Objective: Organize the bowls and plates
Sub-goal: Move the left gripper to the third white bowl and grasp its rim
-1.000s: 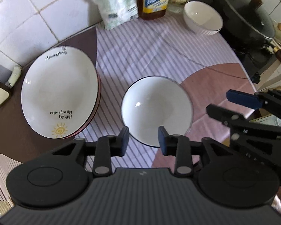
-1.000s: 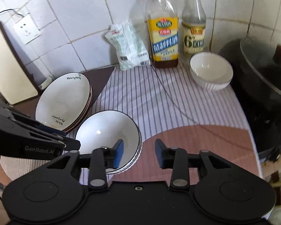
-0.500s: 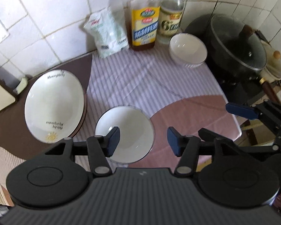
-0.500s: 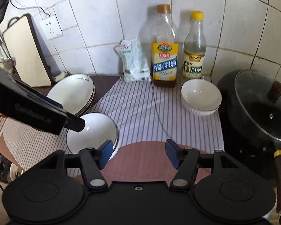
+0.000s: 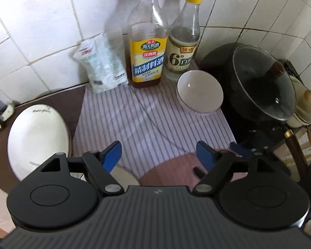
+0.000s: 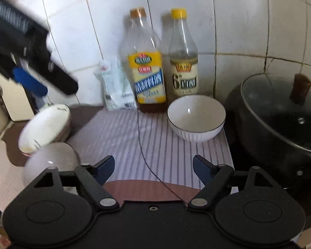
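Both grippers hang over a striped cloth (image 6: 155, 141) on a kitchen counter. The left gripper (image 5: 158, 155) has just been opening and stands wide, nothing between its blue pads; the right gripper (image 6: 153, 166) has likewise just been opening and is wide and empty. A white bowl (image 6: 196, 117) with a thin dark rim sits at the cloth's far right, just in front of two bottles. The taller bottle (image 5: 148, 41), brown-capped, carries a yellow and blue label in Chinese characters; the yellow-capped bottle (image 5: 184, 35) shows a large "6°". A white packet (image 5: 102, 66) leans on the tiled wall beside them. At the left, stacked plates (image 5: 38, 137) bear small script too blurred to read, and a second bowl (image 6: 51, 161) lies just beside them. A glass-lidded black pot (image 6: 280, 120) stands at the right.
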`<state>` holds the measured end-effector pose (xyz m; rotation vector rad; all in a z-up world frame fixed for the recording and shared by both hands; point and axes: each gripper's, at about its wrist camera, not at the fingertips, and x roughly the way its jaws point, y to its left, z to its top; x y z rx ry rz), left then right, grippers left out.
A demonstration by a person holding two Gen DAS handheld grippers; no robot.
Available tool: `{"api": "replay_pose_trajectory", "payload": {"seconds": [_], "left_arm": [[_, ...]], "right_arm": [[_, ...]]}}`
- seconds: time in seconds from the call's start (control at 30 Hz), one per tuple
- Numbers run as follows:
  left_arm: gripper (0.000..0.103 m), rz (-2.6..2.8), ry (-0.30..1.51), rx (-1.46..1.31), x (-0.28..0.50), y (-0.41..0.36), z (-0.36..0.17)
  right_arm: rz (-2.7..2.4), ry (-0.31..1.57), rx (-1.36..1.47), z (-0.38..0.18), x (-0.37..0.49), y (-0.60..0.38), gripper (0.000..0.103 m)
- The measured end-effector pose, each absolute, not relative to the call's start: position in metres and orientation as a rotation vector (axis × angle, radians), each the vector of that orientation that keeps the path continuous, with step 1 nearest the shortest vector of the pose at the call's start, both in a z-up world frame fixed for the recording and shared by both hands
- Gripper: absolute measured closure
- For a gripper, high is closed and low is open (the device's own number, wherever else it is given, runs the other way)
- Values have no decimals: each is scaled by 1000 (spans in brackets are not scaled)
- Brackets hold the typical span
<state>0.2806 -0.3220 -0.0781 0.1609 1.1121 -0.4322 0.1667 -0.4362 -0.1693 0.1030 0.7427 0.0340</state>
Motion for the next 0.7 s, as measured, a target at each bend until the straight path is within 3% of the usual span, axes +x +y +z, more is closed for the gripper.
{"api": "replay_pose_trajectory", "payload": {"seconds": [0.17,0.4,0.7], "left_arm": [[19,-416,1050,207,309,-348,-114],[19,-339,1159,65,365,-371,-172],[22,-399,1173,43,383,-407,-201]], "right_arm": [[43,783,82,-207,202,-442,17],[-16,796,72,-241,236,-457,17],[-56,783,188,-253,270,-483,17]]}}
